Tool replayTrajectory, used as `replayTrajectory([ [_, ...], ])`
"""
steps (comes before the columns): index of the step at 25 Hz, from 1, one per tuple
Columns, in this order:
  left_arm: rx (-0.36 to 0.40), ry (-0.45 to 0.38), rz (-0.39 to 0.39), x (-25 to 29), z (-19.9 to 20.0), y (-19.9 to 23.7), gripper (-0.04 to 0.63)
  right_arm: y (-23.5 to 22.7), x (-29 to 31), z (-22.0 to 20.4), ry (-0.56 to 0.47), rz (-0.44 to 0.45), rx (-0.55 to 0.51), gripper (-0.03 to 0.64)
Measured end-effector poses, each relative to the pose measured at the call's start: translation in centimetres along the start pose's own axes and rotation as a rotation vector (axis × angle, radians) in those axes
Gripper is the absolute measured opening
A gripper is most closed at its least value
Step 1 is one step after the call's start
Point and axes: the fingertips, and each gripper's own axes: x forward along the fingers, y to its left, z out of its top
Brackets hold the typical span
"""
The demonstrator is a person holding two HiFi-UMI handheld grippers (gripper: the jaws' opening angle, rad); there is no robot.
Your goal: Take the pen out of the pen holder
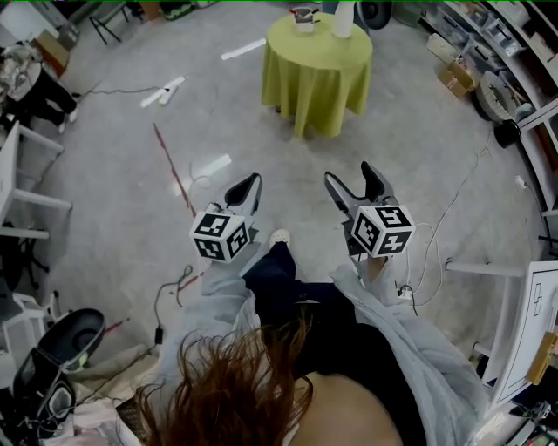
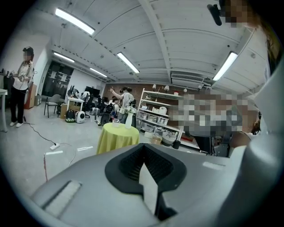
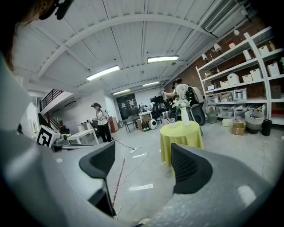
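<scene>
Table (image 1: 318,65) ahead — pen holder (image 1: 303,17) perhaps atop; right gripper (image 1: 349,174) agape.

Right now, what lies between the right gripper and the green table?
Only bare grey floor, as the head view shows, separates the right gripper from the table.

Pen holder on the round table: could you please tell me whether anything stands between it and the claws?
Nothing visible does: only floor lies between the left claw, the right claw and the table carrying the pen holder; a vase stands beside it.
</scene>
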Motion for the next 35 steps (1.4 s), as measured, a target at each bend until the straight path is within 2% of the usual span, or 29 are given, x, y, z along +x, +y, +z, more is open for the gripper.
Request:
replayTrajectory([
  [7, 0.017, 0.000, -0.026, 4.7, 3.9, 5.5, 0.017, -1.8, 6.6, 2.9, -0.006, -0.038, 0.015, 0.390],
  [12, 0.054, 0.026, -0.034, 6.9, 4.9, 8.5, 0.017, -2.6, 10.0, 4.1, -0.018, -0.074, 0.032, 0.390],
  [17, 0.040, 0.024, -0.052, 8.2, 5.4, 11.1, 0.017, -2.0, 12.7, 4.1, -0.011, -0.079, 0.031, 0.390],
  [25, -0.002, 0.069, -0.067, 7.9, 3.2, 12.5, 0.017, -0.8, 14.4, 2.4, 0.029, -0.079, 0.054, 0.390],
  [31, -0.065, 0.106, -0.031, 6.5, 0.8, 13.8, 0.017, 0.2, 15.1, -0.1, 0.098, -0.050, 0.072, 0.390],
  [35, -0.079, 0.104, -0.016, 6.1, 0.4, 14.4, 0.017, 0.4, 16.0, 0.0, 0.104, -0.035, 0.066, 0.390],
])
